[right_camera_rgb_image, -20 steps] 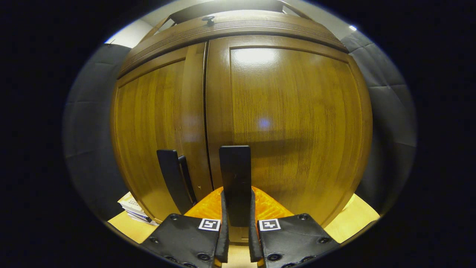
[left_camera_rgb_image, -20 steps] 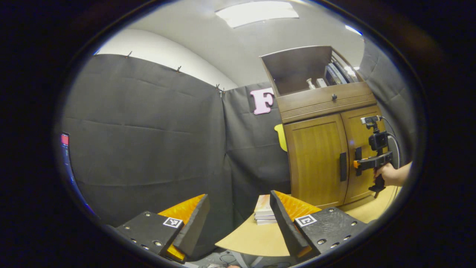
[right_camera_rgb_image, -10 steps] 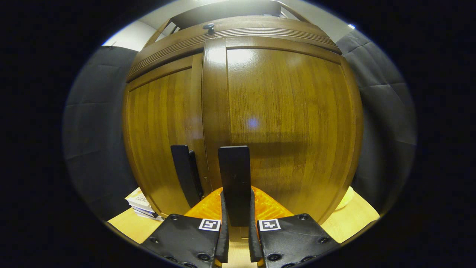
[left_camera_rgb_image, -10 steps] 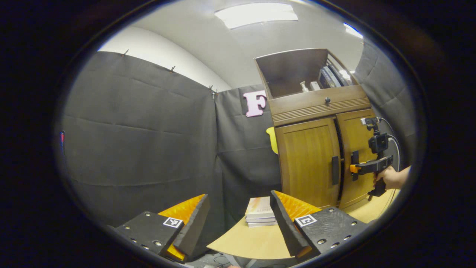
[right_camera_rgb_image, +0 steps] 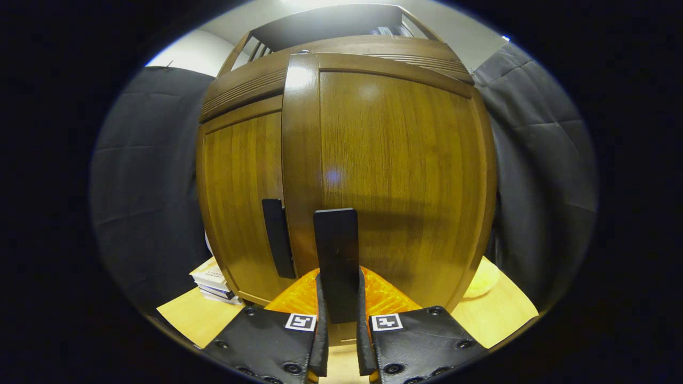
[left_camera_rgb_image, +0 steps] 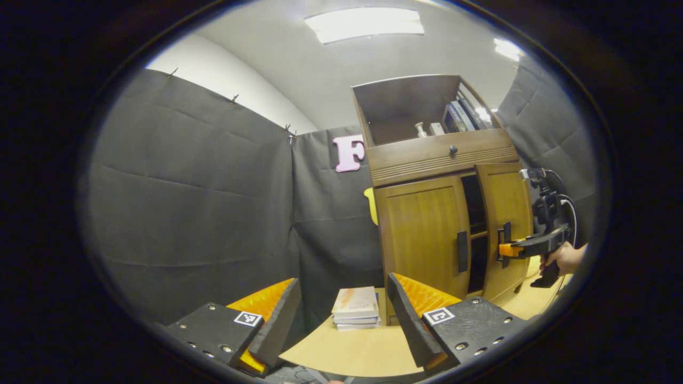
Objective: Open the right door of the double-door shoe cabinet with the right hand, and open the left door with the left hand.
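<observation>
A wooden shoe cabinet [left_camera_rgb_image: 427,154] stands on a pale table. Its right door [left_camera_rgb_image: 504,213] is swung partly out, with a dark gap beside it; the left door [left_camera_rgb_image: 421,234] is closed, its black handle [left_camera_rgb_image: 462,252] free. In the right gripper view my right gripper [right_camera_rgb_image: 339,298] is shut on the right door's black handle [right_camera_rgb_image: 336,250], with the right door [right_camera_rgb_image: 395,176] close in front and the left door's handle [right_camera_rgb_image: 277,237] to its left. The left gripper view shows the right gripper [left_camera_rgb_image: 502,249] at that handle, held by a hand [left_camera_rgb_image: 563,258]. My left gripper [left_camera_rgb_image: 341,314] is open and empty, well short of the cabinet.
A small stack of books [left_camera_rgb_image: 356,308] lies on the table [left_camera_rgb_image: 363,352] left of the cabinet. A drawer with a knob [left_camera_rgb_image: 452,150] and an open shelf holding items sit above the doors. Black cloth walls close in on both sides. A pale yellow object [right_camera_rgb_image: 483,280] lies on the table by the cabinet's right side.
The right door has swung outward with my right gripper shut on its handle, opening a dark gap between the doors. The left gripper's view has shifted so the cabinet sits more to the left.
</observation>
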The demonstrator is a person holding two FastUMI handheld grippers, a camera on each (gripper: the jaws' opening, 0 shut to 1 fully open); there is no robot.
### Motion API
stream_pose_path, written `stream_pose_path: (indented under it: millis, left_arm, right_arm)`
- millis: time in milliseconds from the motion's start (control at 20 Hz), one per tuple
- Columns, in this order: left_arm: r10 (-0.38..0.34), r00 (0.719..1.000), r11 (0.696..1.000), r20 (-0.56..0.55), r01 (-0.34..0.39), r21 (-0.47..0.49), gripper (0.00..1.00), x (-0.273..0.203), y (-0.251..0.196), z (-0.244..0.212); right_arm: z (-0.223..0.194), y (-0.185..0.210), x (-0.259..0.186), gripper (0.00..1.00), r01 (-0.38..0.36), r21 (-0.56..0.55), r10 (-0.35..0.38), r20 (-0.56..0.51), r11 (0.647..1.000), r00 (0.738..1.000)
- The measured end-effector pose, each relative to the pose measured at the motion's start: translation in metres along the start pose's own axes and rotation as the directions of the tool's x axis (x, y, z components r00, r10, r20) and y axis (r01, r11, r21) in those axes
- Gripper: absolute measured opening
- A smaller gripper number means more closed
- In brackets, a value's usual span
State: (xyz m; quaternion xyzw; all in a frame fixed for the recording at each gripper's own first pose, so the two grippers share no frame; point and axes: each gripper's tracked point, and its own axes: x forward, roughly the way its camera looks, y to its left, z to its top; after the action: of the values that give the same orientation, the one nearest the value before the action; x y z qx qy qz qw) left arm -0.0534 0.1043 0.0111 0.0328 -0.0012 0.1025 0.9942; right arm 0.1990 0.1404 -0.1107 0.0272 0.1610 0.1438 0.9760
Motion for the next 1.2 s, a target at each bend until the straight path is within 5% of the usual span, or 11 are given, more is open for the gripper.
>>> stream_pose_path:
  millis: [450,500,1200]
  left_arm:
    - [-0.108,0.994,0.994,0.019,0.109,-0.021,0.96,-0.005,-0.015,0.007]
    - [-0.124,0.992,0.992,0.021,0.125,-0.024,0.96,-0.006,-0.017,0.008]
    - [-0.275,0.961,0.960,0.043,0.277,-0.039,0.96,-0.019,-0.035,0.029]
  right_arm:
    - [-0.010,-0.032,-0.061,0.20,0.021,0.016,-0.021,-0.009,1.000,1.000]
    - [-0.009,-0.037,-0.069,0.27,0.024,0.017,-0.024,-0.011,1.000,1.000]
    - [-0.015,-0.094,-0.123,0.23,0.073,0.025,-0.072,-0.030,0.997,0.997]
